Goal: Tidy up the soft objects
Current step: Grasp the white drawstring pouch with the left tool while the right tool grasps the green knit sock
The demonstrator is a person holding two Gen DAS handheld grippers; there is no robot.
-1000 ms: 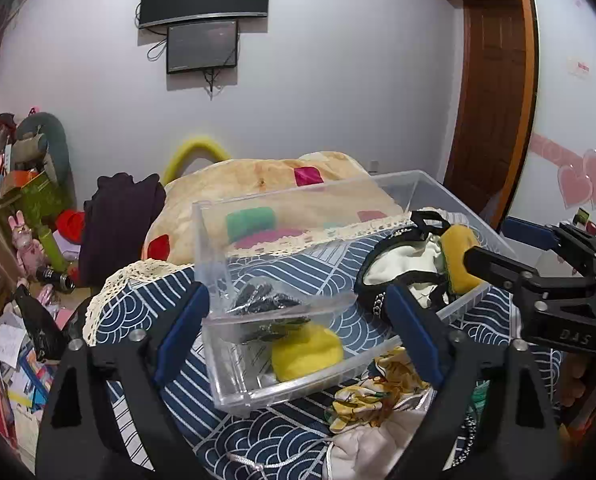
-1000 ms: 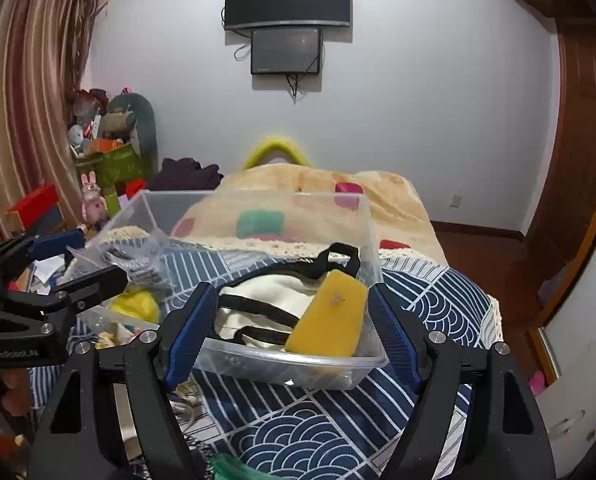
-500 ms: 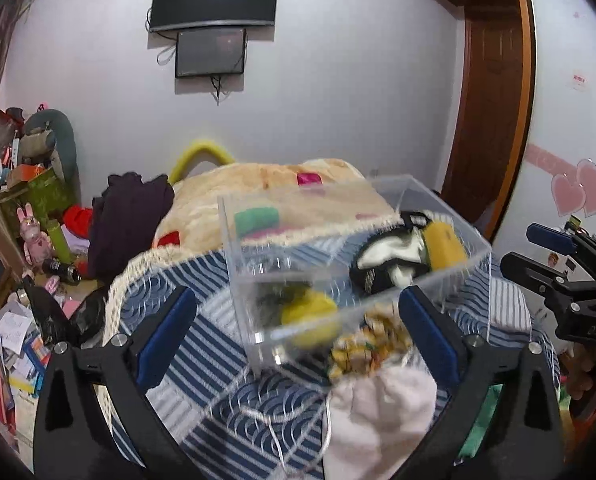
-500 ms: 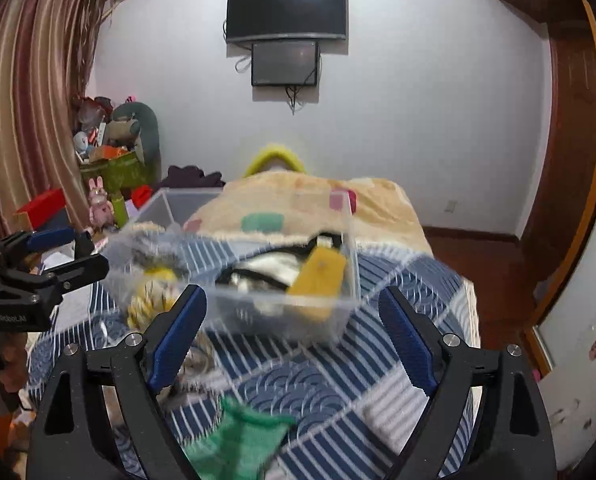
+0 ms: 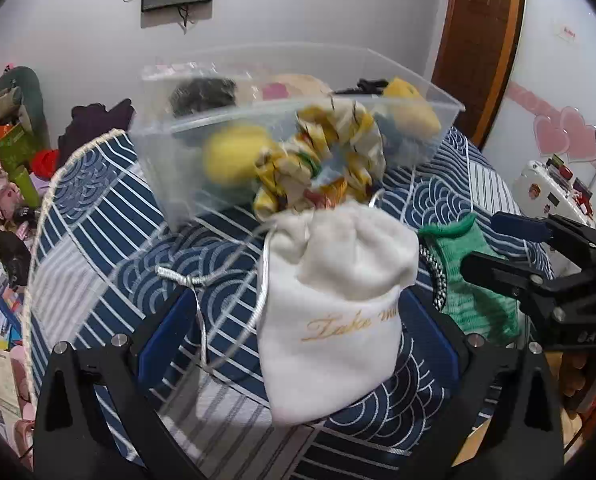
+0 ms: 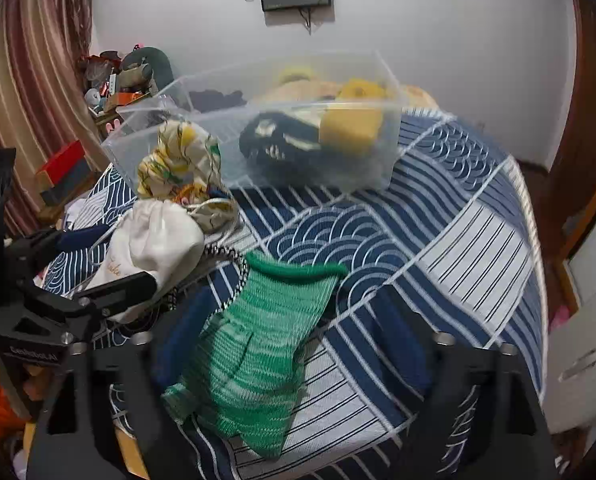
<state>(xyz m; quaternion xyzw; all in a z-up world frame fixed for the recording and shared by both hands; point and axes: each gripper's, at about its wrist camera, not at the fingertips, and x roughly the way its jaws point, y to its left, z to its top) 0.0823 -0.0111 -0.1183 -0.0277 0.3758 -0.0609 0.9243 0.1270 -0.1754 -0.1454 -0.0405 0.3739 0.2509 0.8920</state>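
On the bedspread point(image 6: 477, 240), the pouch point(image 5: 337, 300) lies left of the knit piece point(image 6: 258, 340), bin point(image 6: 258, 128) behind.

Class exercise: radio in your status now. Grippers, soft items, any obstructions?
Left gripper open around white pouch. Right gripper open around green knit bag. Both outside clear bin. Floral scrunchie between pouch and bin.

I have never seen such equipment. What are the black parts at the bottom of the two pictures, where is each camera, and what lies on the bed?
The black parts are two handheld grippers; a person holds one in each hand. Each picture comes from a camera on one gripper, looking along its fingers. The left gripper is open around a white drawstring pouch. The right gripper is open around a green knitted piece. Neither grips yet. On the blue patterned bedspread also lie a floral scrunchie and a clear plastic box holding soft items.
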